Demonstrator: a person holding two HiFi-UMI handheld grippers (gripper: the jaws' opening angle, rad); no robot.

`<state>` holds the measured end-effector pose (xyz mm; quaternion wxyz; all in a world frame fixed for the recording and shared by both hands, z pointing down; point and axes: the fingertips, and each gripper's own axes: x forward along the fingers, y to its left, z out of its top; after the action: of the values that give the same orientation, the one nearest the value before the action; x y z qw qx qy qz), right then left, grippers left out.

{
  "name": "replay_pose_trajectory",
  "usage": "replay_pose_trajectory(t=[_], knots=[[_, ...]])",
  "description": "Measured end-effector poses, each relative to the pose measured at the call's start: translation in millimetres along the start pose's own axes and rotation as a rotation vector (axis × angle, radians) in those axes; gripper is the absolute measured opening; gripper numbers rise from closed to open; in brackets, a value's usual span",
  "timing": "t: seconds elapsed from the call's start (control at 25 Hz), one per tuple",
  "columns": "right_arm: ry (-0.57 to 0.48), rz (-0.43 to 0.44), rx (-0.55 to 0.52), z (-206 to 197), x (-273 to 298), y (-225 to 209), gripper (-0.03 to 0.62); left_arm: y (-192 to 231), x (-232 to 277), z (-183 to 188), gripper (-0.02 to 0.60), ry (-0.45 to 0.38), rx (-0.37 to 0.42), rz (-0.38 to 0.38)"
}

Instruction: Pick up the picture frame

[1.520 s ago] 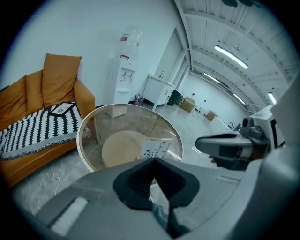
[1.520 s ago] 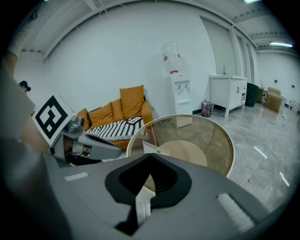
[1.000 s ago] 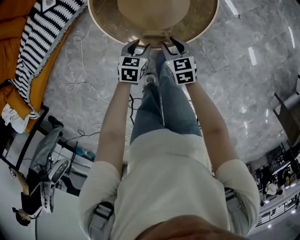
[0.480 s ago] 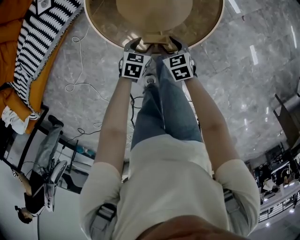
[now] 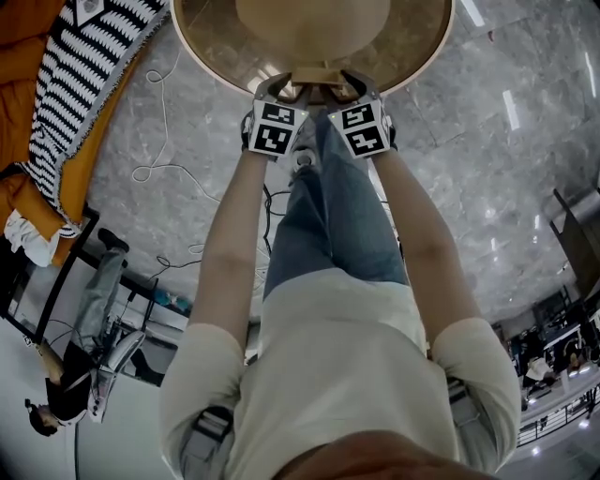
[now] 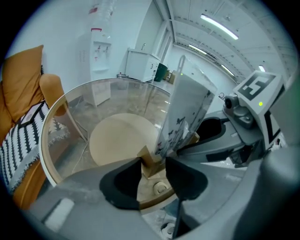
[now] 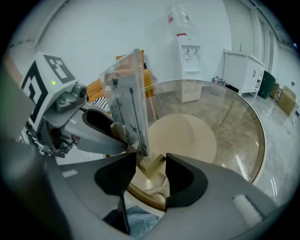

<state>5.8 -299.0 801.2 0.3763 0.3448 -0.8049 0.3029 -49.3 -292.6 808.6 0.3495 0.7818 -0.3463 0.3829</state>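
Observation:
The picture frame [image 6: 187, 108] is a clear panel with small dark figures, upright in a wooden base [image 5: 317, 77] at the near edge of the round glass table [image 5: 412, 47]. My left gripper [image 6: 153, 164] is at one end of the base and its jaws are closing, with the wooden end between them and very little gap. My right gripper [image 7: 151, 161] is at the other end of the frame [image 7: 126, 103]. Its jaws are also closing, with the base between them. In the head view the left gripper [image 5: 279, 87] and right gripper [image 5: 352, 84] flank the base.
The table's beige round foot [image 5: 309, 23] shows through the glass. An orange sofa with a striped cushion [image 5: 84, 66] stands at the left, and cables [image 5: 159, 169] lie on the marble floor. A water dispenser [image 7: 187, 51] and a white cabinet [image 7: 243, 70] stand beyond the table.
Both grippers have moved forward and down to the table's near edge. They now sit at the two ends of the frame's wooden base.

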Motion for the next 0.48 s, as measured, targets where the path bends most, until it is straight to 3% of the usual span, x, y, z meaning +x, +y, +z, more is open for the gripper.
replay_pose_trajectory(t=[0.48], knots=[[-0.068,-0.055,-0.043,21,-53,20,0.195,-23,-51,17,0.16,-0.088,0.038,0.049]])
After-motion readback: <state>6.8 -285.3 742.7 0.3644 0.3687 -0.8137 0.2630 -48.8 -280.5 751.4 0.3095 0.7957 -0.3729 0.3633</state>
